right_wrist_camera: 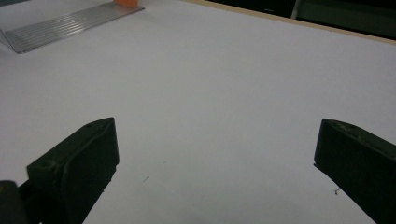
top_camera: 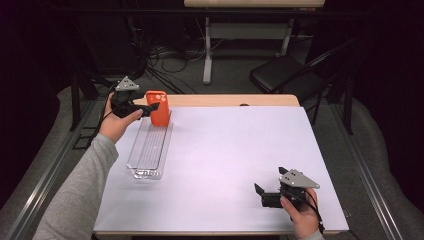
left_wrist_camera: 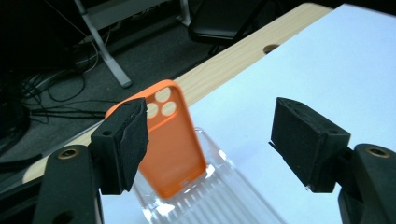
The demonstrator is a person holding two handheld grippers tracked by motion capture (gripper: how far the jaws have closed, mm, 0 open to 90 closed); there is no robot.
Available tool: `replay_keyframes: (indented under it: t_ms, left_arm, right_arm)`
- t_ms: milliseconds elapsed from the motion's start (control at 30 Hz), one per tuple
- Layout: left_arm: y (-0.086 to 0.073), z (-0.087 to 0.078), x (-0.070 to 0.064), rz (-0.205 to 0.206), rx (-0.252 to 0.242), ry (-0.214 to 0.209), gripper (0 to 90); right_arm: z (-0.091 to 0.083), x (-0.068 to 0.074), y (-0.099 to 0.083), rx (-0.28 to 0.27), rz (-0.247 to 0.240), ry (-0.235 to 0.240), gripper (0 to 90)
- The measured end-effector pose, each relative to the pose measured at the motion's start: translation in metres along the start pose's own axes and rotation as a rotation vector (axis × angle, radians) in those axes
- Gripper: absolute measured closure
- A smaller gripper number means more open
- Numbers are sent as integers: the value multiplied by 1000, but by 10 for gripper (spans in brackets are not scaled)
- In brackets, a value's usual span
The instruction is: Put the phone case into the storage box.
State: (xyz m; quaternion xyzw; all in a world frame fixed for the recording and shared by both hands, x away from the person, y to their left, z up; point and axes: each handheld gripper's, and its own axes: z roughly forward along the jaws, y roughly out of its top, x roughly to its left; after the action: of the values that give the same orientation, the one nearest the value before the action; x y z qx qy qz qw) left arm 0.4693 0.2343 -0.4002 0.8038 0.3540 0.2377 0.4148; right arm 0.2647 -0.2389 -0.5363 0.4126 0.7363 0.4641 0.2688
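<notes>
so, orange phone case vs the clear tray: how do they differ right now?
The orange phone case is opaque and stands upright; the clear tray is see-through, ribbed and lies flat on the table. The case is shorter; the tray runs longer towards the person. The case sits at the tray's far end, beside the open left gripper. Both are long rectangles.

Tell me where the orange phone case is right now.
In the high view the orange phone case stands on end at the far end of the clear tray, on the table's left side, beside the open left gripper.
</notes>
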Motion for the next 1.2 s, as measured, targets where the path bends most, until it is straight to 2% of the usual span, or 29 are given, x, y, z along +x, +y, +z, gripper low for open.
replay_keyframes:
  t_ms: [133, 333, 500, 633, 733, 867, 1000, 1100, 1200]
  left_arm:
    - [2, -5, -9, 44, 34, 10, 257]
    - [3, -16, -18, 6, 8, -18, 176]
    - [1, -28, -27, -45, -34, -66, 160]
    - [-3, -35, -37, -62, -60, -86, 156]
    - [-8, -39, -43, -80, -79, -121, 156]
    - [-18, -43, -54, -76, -88, -163, 155]
    - [-27, -49, -67, -73, -94, -187, 155]
    - [-34, -53, -79, -75, -89, -173, 155]
    - [-40, -58, -89, -82, -110, -192, 155]
  right_arm:
    - [-1, -1, 0, 1, 11, -1, 0]
    - [-3, -1, 0, 3, -3, -22, 0]
    - [-4, 0, 0, 1, 1, -29, 0]
    - [-3, 2, 0, 2, -5, -25, 0]
    - [-3, 2, -1, 6, -10, -24, 0]
    - [-4, 2, -1, 6, -10, -22, 0]
    - [-5, 1, 0, 1, -4, -25, 0]
    - [-5, 1, 0, 0, -5, -25, 0]
    - [-6, 2, 0, -2, -11, -24, 0]
